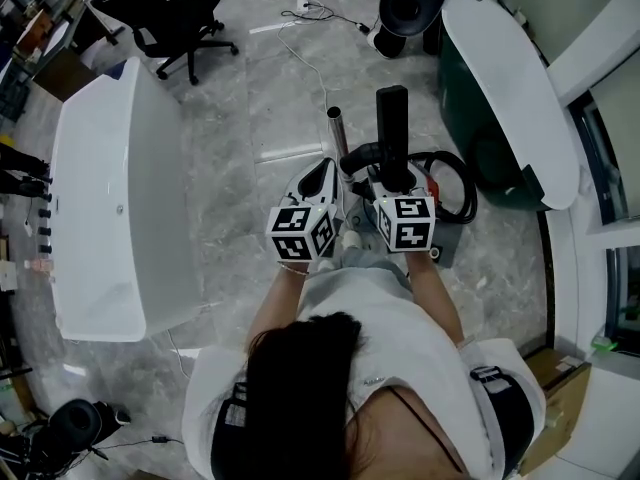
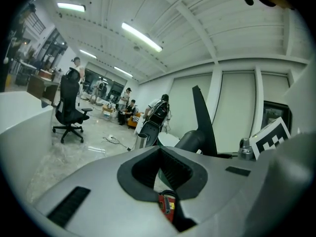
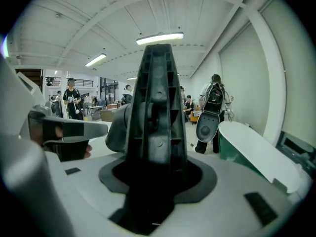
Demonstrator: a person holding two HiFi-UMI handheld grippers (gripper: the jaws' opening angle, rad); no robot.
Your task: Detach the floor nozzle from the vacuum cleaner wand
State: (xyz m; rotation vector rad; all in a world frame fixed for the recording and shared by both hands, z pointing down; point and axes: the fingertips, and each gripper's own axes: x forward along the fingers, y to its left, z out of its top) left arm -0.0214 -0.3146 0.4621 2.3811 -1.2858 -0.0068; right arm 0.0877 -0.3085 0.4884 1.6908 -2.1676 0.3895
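The black floor nozzle (image 1: 392, 118) stands on end in front of me and fills the middle of the right gripper view (image 3: 157, 117). My right gripper (image 1: 392, 173) is shut on its lower part, the jaws held wide by it. A metal wand tube (image 1: 336, 128) with an open end stands just left of the nozzle, apart from it, and also shows in the left gripper view (image 2: 140, 141). My left gripper (image 1: 322, 173) is shut, pointing between tube and nozzle. A small red part (image 2: 168, 204) shows below its jaws; whether it is gripped I cannot tell.
The vacuum body with its black hose (image 1: 450, 193) lies on the floor at the right. A long white table (image 1: 110, 198) runs along the left, a green-and-white unit (image 1: 500, 88) along the right. An office chair (image 1: 170, 18) and a cable (image 1: 320, 13) are farther off.
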